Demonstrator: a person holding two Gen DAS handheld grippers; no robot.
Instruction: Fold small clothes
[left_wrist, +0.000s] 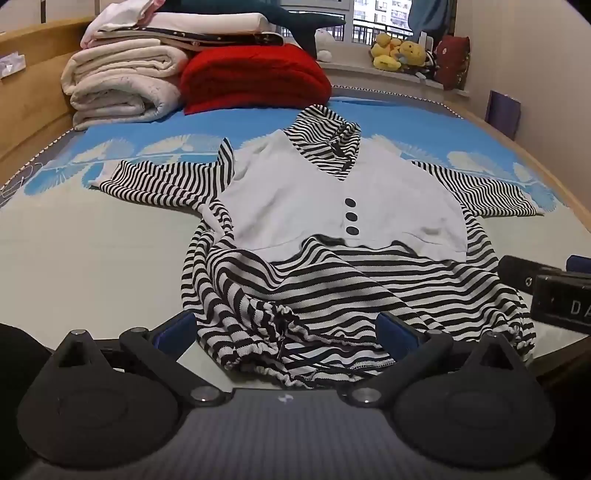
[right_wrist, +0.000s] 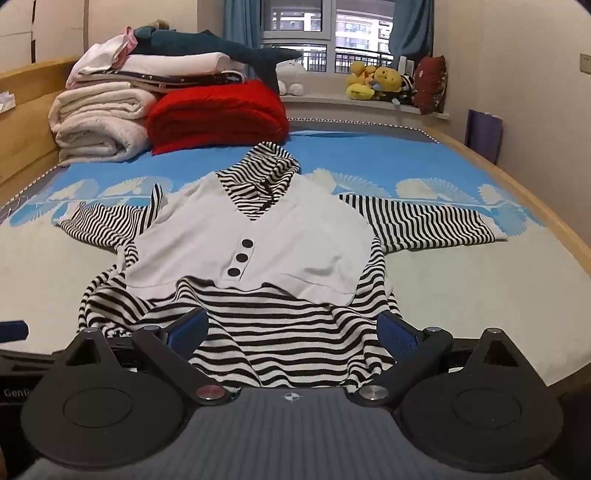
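Note:
A small black-and-white striped garment with a white vest front (left_wrist: 332, 199) and three black buttons lies face up on the bed, sleeves spread left and right. It also shows in the right wrist view (right_wrist: 258, 236). My left gripper (left_wrist: 286, 332) is open, its blue pads either side of the bunched left part of the striped hem (left_wrist: 280, 332). My right gripper (right_wrist: 291, 332) is open, its pads either side of the right part of the hem (right_wrist: 277, 332). The right gripper's body shows at the right edge of the left wrist view (left_wrist: 554, 291).
Folded white blankets (left_wrist: 122, 85) and a red blanket (left_wrist: 255, 77) are stacked at the bed's far left. Plush toys (left_wrist: 399, 53) sit on the window sill. A wooden bed rail (right_wrist: 535, 192) runs along the right. A purple box (right_wrist: 484, 133) stands by the right wall.

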